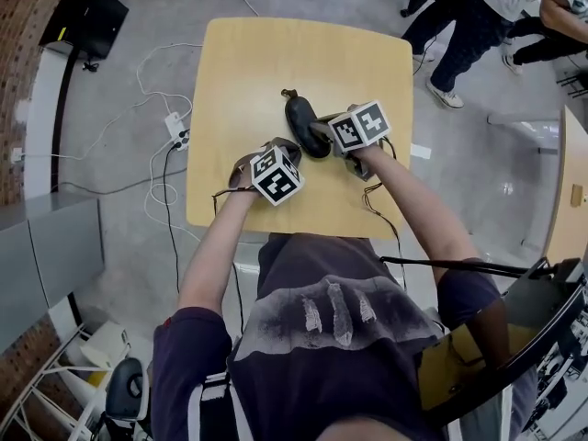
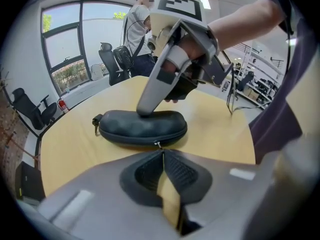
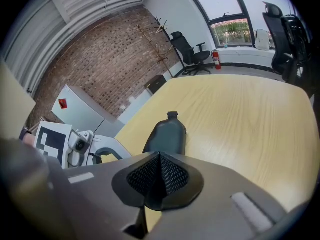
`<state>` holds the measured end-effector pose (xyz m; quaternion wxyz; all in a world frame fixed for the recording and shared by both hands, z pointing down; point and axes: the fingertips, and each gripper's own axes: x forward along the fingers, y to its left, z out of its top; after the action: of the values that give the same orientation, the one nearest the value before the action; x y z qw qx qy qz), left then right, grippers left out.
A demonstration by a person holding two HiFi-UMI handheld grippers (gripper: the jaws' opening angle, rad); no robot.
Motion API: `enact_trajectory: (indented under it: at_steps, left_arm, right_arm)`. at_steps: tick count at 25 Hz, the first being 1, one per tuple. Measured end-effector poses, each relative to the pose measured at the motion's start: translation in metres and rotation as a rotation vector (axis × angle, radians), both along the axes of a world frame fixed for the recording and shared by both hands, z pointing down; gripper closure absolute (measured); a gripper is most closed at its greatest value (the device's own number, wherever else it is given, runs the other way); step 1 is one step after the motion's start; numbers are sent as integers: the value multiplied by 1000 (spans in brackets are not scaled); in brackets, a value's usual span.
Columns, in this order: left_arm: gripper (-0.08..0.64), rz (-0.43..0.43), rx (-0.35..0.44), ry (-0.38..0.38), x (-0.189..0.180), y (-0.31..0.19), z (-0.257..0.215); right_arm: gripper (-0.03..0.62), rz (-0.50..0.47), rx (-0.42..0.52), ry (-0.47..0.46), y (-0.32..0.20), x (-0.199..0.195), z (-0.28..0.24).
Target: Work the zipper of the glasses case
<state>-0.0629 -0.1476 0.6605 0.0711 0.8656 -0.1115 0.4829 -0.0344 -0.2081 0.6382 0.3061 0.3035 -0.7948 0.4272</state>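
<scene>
The black glasses case [image 1: 304, 122] lies in the middle of the wooden table [image 1: 248, 72]. In the left gripper view the glasses case [image 2: 142, 125] lies crosswise, its zipper running along the near edge. The small metal zipper pull [image 2: 158, 144] sits right at the tips of my left gripper [image 2: 162, 153], which is shut on it. My right gripper [image 2: 145, 110] is shut and rests its tips on top of the case. In the right gripper view the case [image 3: 168, 135] extends away beyond my right gripper [image 3: 160, 155], whose pads meet with nothing between them.
A short strap loop [image 2: 95, 120] hangs off the case's left end. Cables and a power strip [image 1: 175, 129] lie on the floor left of the table. People stand at the upper right [image 1: 478, 16]. A second table edge [image 1: 565, 182] shows at the right.
</scene>
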Motion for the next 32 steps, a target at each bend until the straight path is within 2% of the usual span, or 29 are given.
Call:
enact_trajectory:
  at_steps: [11,18,24,28,32]
  left_arm:
    - [555,-5,-25,0,9,20,4]
    - [554,-17,-44,-21,-10,24,21]
    - [549,-30,-67,-40,-11,37,24]
    - [548,-24,-83,-39,8,49,17]
    - [546,-48,-45,-40,18,40,19]
  right_arm:
    - [591,-12,13,2,1,-2,-1]
    - [591,-35,10,3,4,-23,8]
    - [592,-73,29,15,13,-31,5]
    - [592,-57,29,17,19,-16,0]
    - [591,-48,45,12,14,-4,-1]
